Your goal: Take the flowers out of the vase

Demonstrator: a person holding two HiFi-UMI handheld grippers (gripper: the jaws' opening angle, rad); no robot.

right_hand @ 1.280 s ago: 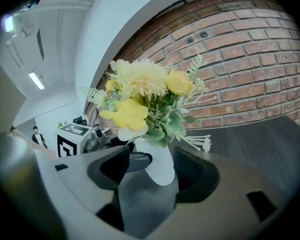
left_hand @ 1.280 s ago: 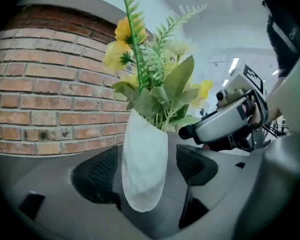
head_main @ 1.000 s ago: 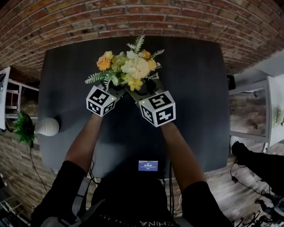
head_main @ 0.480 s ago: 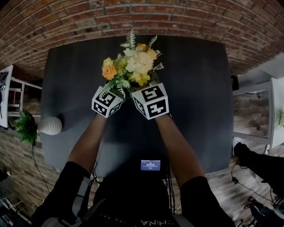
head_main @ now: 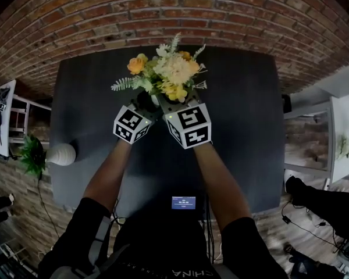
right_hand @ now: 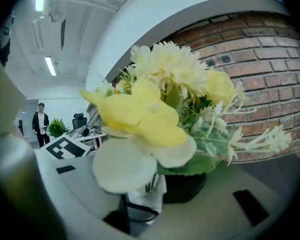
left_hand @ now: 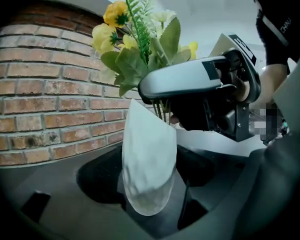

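A bouquet (head_main: 168,74) of yellow, cream and orange flowers with fern sprigs stands over the dark table (head_main: 238,127). In the left gripper view a white tapered vase (left_hand: 149,159) is pressed between the two dark pads of my left gripper (left_hand: 150,176), and the flowers (left_hand: 135,39) rise above it. My right gripper (left_hand: 190,101) reaches across the stems just over the vase's mouth. Its jaws are closing with the stems (right_hand: 152,181) between them, and a gap still shows. Blooms (right_hand: 155,109) fill the right gripper view. The head view hides the vase behind both marker cubes.
A white round lamp (head_main: 61,154) and a green plant (head_main: 29,156) sit at the table's left edge. A small screen (head_main: 183,203) lies at the near edge. A brick wall (left_hand: 45,99) backs the table. A white side table (head_main: 343,138) stands at the right.
My right gripper has risen slightly toward the blooms, and its cube looks larger. The bouquet has swayed and sits a little further right. My left gripper has stayed put.
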